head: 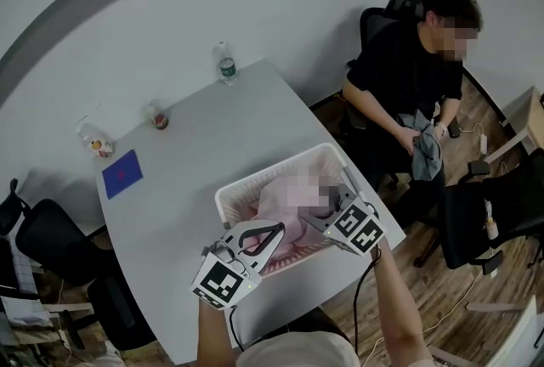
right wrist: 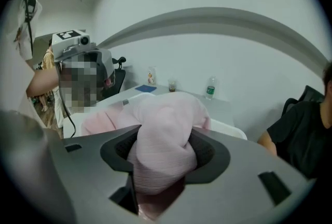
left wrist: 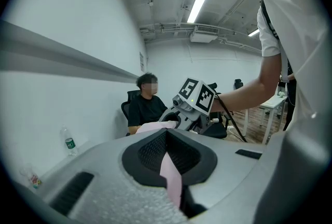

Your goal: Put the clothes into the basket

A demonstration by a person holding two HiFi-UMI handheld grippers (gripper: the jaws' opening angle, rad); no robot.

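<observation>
A white slatted basket stands on the grey table near its front right edge, with a pink garment heaped inside. Both grippers hover over the basket. My left gripper is at the basket's near left side; in the left gripper view a thin pink fold is pinched in my left gripper. At the basket's right side, my right gripper holds a thick bunch of the pink garment, which fills my right gripper from pad to pad and bulges out over it.
At the table's far side stand a water bottle, a small jar and a small bottle, with a blue card nearby. A person in black sits to the right holding grey cloth. Black chairs flank the table.
</observation>
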